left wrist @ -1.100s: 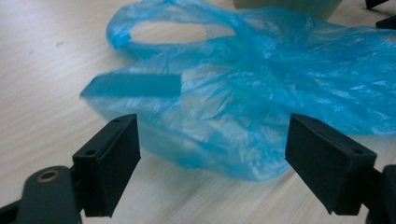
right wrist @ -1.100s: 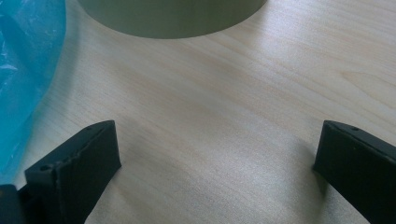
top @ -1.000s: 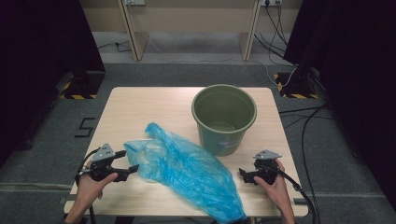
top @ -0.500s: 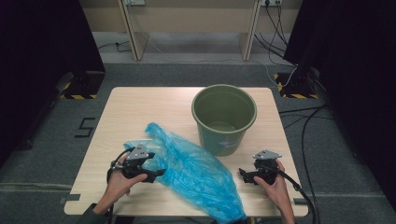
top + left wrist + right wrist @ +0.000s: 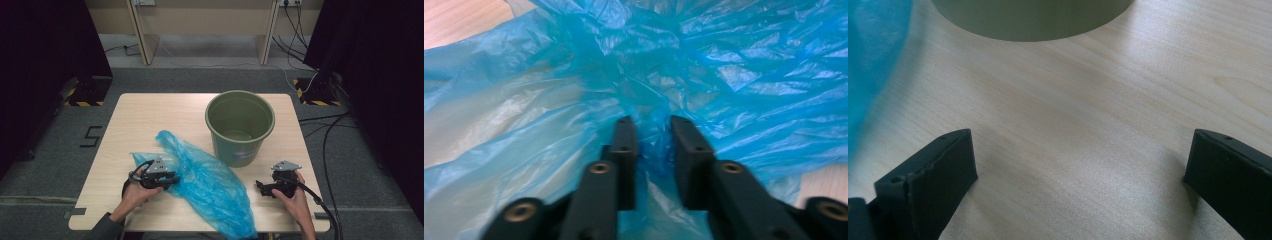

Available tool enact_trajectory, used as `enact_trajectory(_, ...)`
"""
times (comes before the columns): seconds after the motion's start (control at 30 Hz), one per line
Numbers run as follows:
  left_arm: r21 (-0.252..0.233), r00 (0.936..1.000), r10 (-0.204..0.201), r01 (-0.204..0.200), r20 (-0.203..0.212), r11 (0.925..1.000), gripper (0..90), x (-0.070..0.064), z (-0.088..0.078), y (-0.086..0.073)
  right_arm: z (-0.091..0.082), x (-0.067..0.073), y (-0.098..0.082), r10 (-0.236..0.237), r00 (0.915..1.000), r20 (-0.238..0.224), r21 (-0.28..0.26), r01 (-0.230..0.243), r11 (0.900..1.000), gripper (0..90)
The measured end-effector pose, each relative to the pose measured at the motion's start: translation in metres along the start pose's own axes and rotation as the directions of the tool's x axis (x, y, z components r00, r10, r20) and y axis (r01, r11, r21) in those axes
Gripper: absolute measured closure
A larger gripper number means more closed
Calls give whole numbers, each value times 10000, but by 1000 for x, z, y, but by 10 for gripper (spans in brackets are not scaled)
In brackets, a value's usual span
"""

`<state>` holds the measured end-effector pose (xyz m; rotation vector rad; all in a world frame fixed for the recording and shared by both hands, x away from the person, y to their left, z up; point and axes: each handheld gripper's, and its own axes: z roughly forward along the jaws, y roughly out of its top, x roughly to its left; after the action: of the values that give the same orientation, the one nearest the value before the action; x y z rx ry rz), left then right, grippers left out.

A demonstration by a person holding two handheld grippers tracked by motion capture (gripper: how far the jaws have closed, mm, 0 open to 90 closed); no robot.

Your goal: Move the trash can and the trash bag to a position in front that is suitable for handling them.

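A crumpled blue plastic bag (image 5: pixel 210 185) lies across the front middle of the wooden table (image 5: pixel 150 115), with its lower end hanging past the front edge. My left gripper (image 5: pixel 172 179) presses into the bag's left side. In the left gripper view a fold of the blue plastic bag (image 5: pixel 724 65) is pinched between the nearly closed jaws of my left gripper (image 5: pixel 653 122). A green bucket (image 5: pixel 240 125) stands upright and empty at the back right. My right gripper (image 5: pixel 260 189) rests in front of it on the table, open wide (image 5: pixel 1080 145), nothing between its jaws.
In the right gripper view the bucket's base (image 5: pixel 1033 17) is just ahead and the bag's edge (image 5: pixel 873 55) is at the left. Cables (image 5: pixel 325 150) trail on the floor to the right of the table. Bare tabletop extends at the back left.
My left gripper has moved right from the table's left front into the bag and closed on a fold of it. The right gripper has stayed put.
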<state>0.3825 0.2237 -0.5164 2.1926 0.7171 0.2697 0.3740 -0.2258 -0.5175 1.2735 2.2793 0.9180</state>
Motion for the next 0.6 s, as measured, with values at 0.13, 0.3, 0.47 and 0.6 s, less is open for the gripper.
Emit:
enact_trajectory(0.13,51,9996,-6,8,-269,10000,821,23,-10,-2,0,0,0,2,10000,-2,0,-2,10000,2)
enact_trajectory(0.3,453,9963,-200,239,-834,9987,794,67,-24,-5,0,0,0,1,10000,-1,0,-1,10000,2)
enact_trajectory(0.47,223,9829,-859,907,-1630,9956,638,92,-39,-6,0,0,0,-8,10000,-5,-7,8,10000,2)
enact_trajectory(0.6,-215,9830,-1263,1245,-1334,9920,414,71,-49,3,0,0,0,2,10000,-6,-11,-2,10000,2)
